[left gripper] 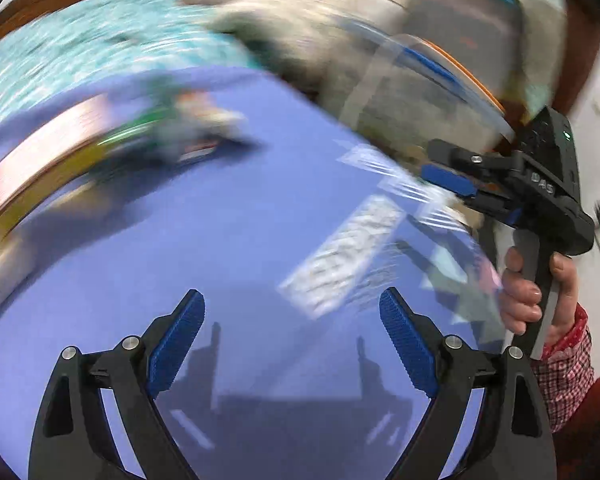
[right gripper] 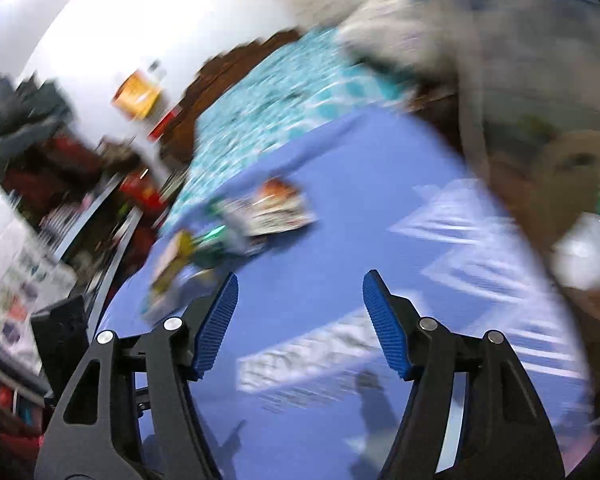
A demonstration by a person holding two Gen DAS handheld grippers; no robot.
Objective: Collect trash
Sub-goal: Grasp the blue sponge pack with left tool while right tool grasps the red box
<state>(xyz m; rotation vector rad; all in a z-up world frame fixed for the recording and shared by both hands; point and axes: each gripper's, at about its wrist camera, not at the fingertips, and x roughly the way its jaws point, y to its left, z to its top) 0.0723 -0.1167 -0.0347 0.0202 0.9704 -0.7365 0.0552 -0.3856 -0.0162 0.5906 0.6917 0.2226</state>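
Blue cloth [left gripper: 228, 240] fills your left wrist view, heavily blurred. Your left gripper [left gripper: 292, 322] hangs over it with its jaws spread wide and nothing between them. Beyond it on the cloth lies a smeared heap of wrappers [left gripper: 180, 128], well apart from the fingertips. At the cloth's right edge a hand [left gripper: 540, 292] in a checked sleeve holds your right gripper [left gripper: 456, 172].

From the right wrist, the same blue cloth [right gripper: 340, 240] lies below your right gripper [right gripper: 300, 304], jaws parted and empty. The wrappers [right gripper: 260, 208] sit just past its left finger, near the cloth's far left edge.
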